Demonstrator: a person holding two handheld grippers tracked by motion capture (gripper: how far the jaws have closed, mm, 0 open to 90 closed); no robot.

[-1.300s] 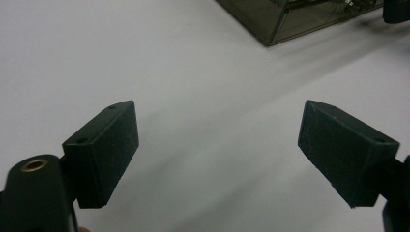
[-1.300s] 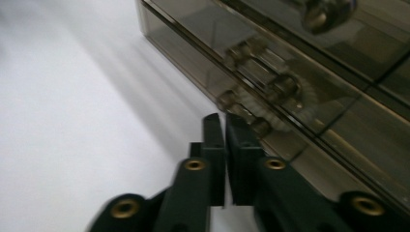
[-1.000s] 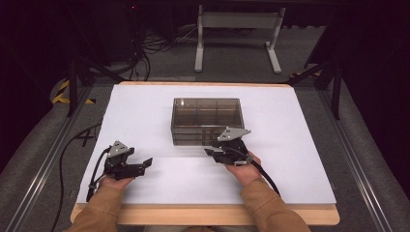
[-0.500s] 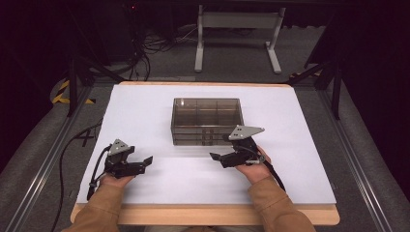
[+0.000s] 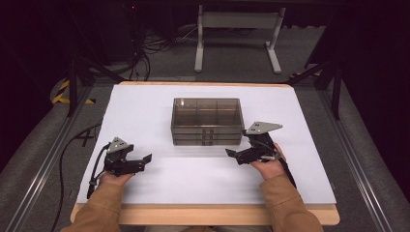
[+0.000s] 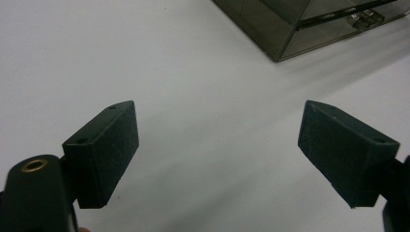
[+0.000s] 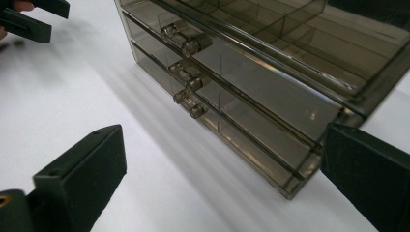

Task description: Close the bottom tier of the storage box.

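Observation:
A smoky transparent drawer box (image 5: 207,121) stands in the middle of the white table top, its three drawers shut and their clear handles (image 7: 186,39) facing me. My right gripper (image 5: 233,156) is open and holds nothing. It hovers just in front of the box's front right corner with its jaws pointing left, and in the right gripper view the gripper (image 7: 222,169) looks along the drawer fronts (image 7: 270,92). My left gripper (image 5: 143,162) is open too, low over the table left of the box. In the left gripper view, that gripper (image 6: 217,145) has bare table between its jaws and the box corner (image 6: 290,29) beyond.
The white sheet (image 5: 145,111) covers a wooden table (image 5: 217,215) with bare room on every side of the box. Metal rails (image 5: 43,164) flank the table, and cables (image 5: 145,48) and a stand (image 5: 237,29) lie on the dark floor behind.
My right gripper has moved to the right along the box's front, from near the handles to the right corner. The left gripper has stayed put.

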